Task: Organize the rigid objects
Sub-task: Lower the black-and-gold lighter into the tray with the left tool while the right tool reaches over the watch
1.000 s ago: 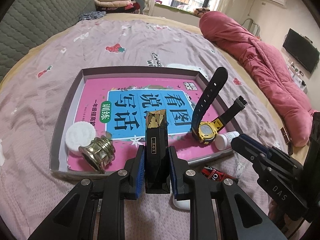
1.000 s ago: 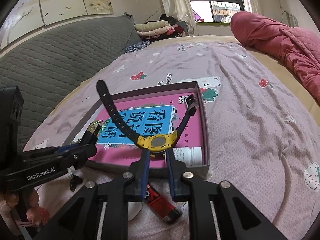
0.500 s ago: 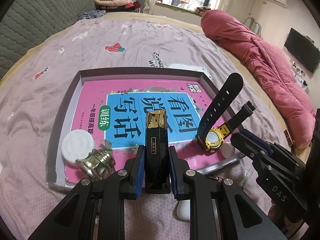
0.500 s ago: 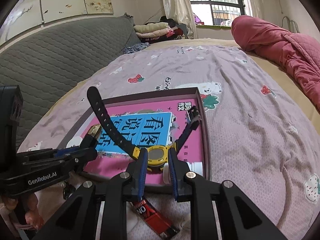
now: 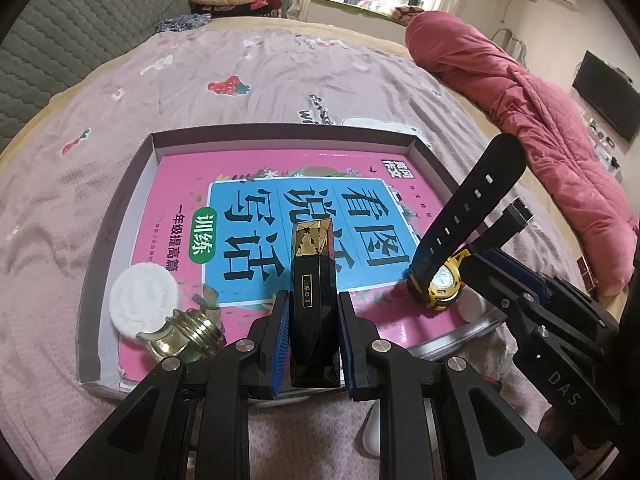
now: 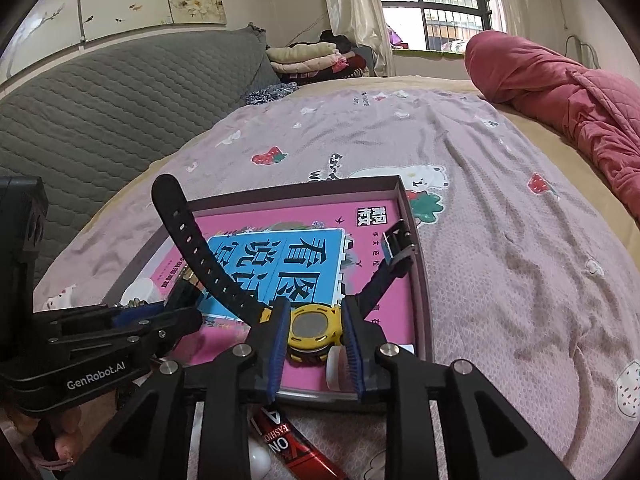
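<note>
Gripping a black faceted bottle with a gold cap [image 5: 314,292], the left gripper [image 5: 313,340] has both blue pads pressed against the bottle's sides and holds it upright over the near edge of a shallow grey tray [image 5: 120,216]. Inside the tray lies a pink book with a blue title panel [image 5: 256,208], covering most of the floor. On the book's near left corner rests a white round lid [image 5: 143,300], and just right of it, touching its near edge, a brass-coloured threaded fitting [image 5: 184,334] lies on its side. To the right, at the tray's near right corner, a yellow watch with black straps [image 6: 314,326] sits between the fingers of the right gripper [image 6: 316,344]; its jaws are opening, with narrow gaps showing at the case's sides, so the pads no longer press on it. The straps stick up, the long one toward the far left, the buckle end toward the far right. A small white bottle [image 6: 334,368] lies just beside the watch against the tray's near wall. Near the tray, on the pink bedspread [image 6: 500,240], lies a red tube with white lettering [image 6: 296,448].
</note>
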